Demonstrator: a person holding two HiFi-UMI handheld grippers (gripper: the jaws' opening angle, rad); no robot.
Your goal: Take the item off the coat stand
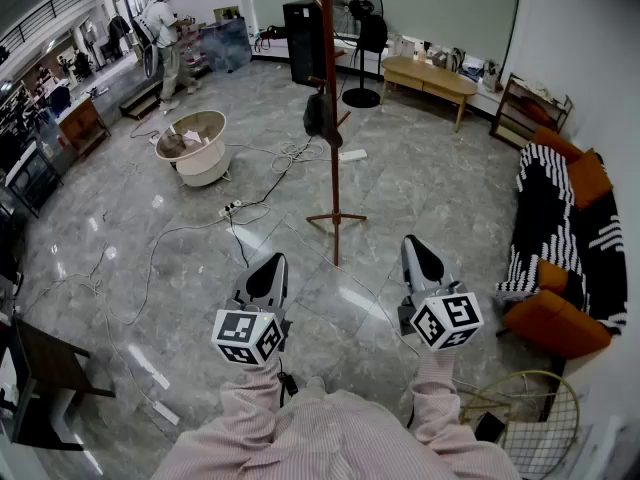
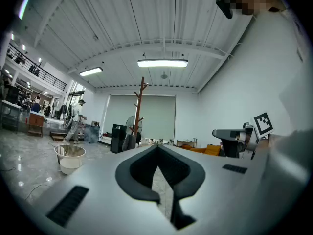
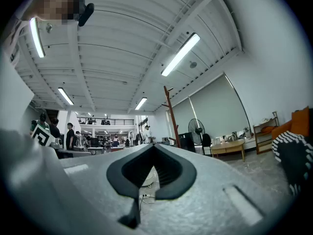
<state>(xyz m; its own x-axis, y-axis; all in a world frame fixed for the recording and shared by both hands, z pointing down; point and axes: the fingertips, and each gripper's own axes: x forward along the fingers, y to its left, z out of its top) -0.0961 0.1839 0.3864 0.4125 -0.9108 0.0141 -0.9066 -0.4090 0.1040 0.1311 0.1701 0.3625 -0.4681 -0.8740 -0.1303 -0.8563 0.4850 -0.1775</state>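
Well ahead, roughly midway between left gripper (image 1: 268, 268) and right gripper (image 1: 421, 251), both clenched empty: dark item (image 1: 316, 116) hanging on upright coat stand (image 1: 329, 58), marginally nearer the left.

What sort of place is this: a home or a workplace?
Probably a large open workspace with a lounge corner: loose cables cross the tiled floor, a coat stand stands mid-room, and a sofa lines the wall.

light: bright, even | source: ceiling strip lights (image 2: 162, 62) | floor (image 1: 430, 198) glare | fisheye edges dark
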